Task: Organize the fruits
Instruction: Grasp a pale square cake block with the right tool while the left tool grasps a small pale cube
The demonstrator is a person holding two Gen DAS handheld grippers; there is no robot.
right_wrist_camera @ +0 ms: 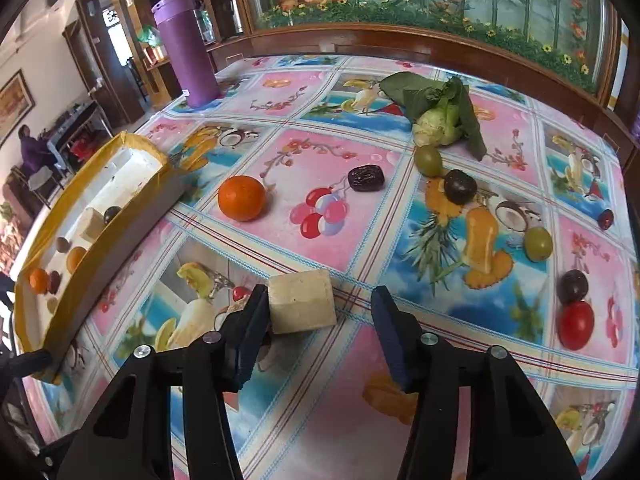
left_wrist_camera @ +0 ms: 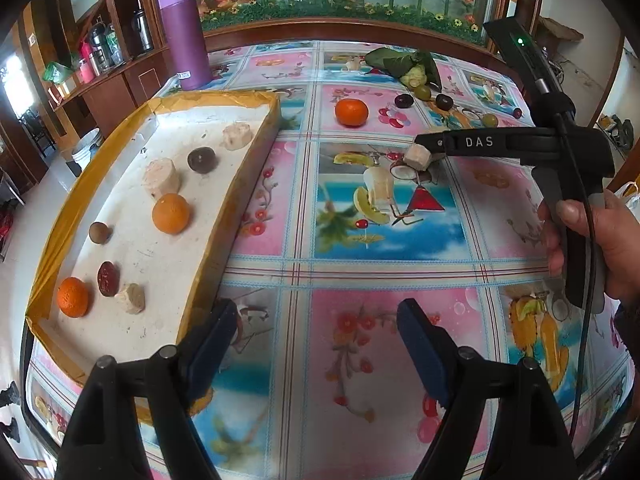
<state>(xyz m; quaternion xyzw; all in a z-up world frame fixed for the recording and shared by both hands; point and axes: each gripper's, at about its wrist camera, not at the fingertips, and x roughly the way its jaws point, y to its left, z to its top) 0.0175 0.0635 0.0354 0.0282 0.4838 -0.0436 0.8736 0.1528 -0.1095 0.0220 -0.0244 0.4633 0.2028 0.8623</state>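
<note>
A fruit-print table (left_wrist_camera: 360, 272) carries a tray (left_wrist_camera: 248, 168) at its left edge, holding oranges and other pieces. The right gripper (right_wrist_camera: 316, 320) gapes wide around a beige chunk (right_wrist_camera: 302, 306) touching its left finger; the left gripper (left_wrist_camera: 316, 344) hangs wide, empty

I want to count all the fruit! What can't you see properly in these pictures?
- Tray, right wrist view: its near wall hides part of the fruit inside.
- Beige chunk, right wrist view: the left finger covers its edge, so contact is unclear.
- Table, left wrist view: right end cut off by the hand.
</note>
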